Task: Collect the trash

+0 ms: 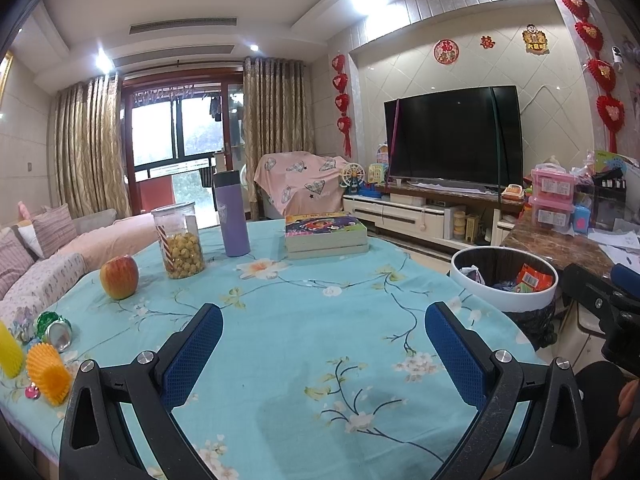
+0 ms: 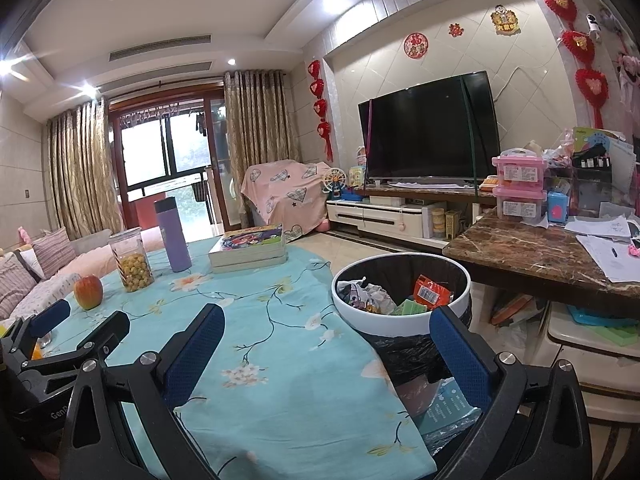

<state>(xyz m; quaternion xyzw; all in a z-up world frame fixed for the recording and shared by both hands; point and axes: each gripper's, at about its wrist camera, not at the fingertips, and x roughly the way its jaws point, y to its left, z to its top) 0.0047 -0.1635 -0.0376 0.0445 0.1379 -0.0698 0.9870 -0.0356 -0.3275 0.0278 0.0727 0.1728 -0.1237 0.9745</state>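
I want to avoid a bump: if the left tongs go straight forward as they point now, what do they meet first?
The left tongs are open and empty above bare tablecloth. Straight ahead, the book stack at the far edge looks like the first obstacle, though depth is uncertain.

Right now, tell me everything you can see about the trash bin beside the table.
The trash bin is round, with a broad white rim and a dark inside. A black plastic liner bunches below the rim. It stands upright on the floor, open-topped, between the blue floral tablecloth and the marble-topped table. Inside lie crumpled paper, an orange wrapper and something green.
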